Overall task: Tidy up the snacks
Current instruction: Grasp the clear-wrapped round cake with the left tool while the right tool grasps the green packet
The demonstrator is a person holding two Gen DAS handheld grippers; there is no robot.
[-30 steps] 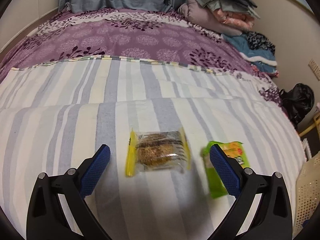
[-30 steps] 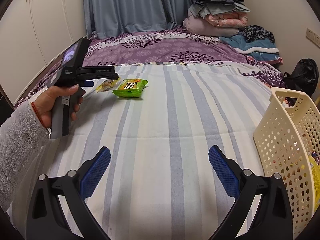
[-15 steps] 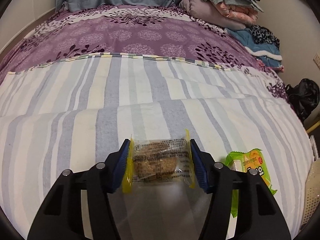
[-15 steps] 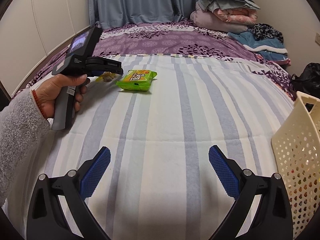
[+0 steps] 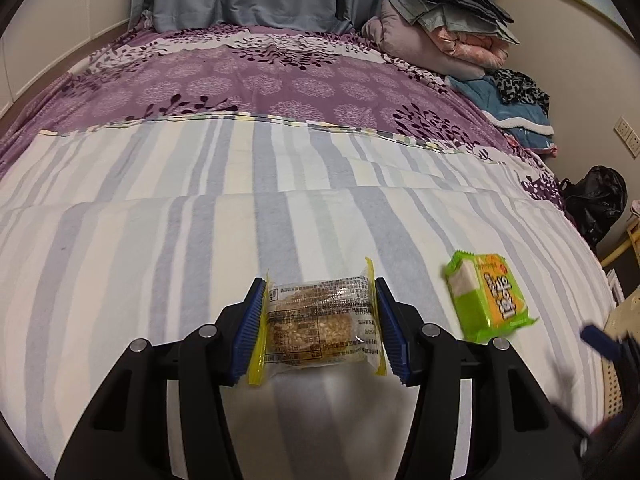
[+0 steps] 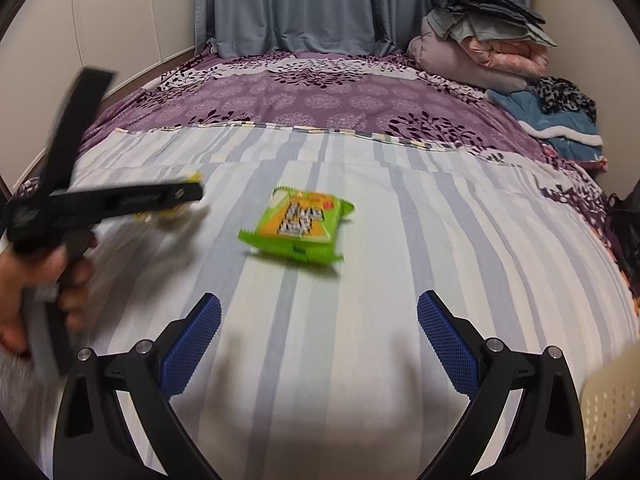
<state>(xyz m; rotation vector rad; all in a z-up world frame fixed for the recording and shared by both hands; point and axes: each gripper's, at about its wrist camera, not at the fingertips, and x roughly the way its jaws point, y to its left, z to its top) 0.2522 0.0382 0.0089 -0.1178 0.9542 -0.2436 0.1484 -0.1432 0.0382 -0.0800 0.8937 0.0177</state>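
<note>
My left gripper (image 5: 318, 326) is shut on a clear cookie packet with yellow ends (image 5: 318, 322), its blue pads pressing both ends, held just over the striped sheet (image 5: 160, 240). A green snack pack (image 5: 486, 296) lies on the sheet to its right. In the right wrist view the green snack pack (image 6: 298, 226) lies ahead of my open, empty right gripper (image 6: 320, 336). The left gripper (image 6: 120, 202) shows blurred at the left with the yellow packet (image 6: 172, 210) partly hidden under it.
A cream perforated basket (image 6: 608, 408) stands at the right edge of the bed, also in the left wrist view (image 5: 618, 320). Folded blankets (image 5: 448, 36) are piled at the far right. A black bag (image 5: 596, 200) sits on the floor.
My left gripper closed on the cookie packet and lifted it slightly. My right gripper moved left and forward toward the green snack pack, and the basket slid to the frame edge.
</note>
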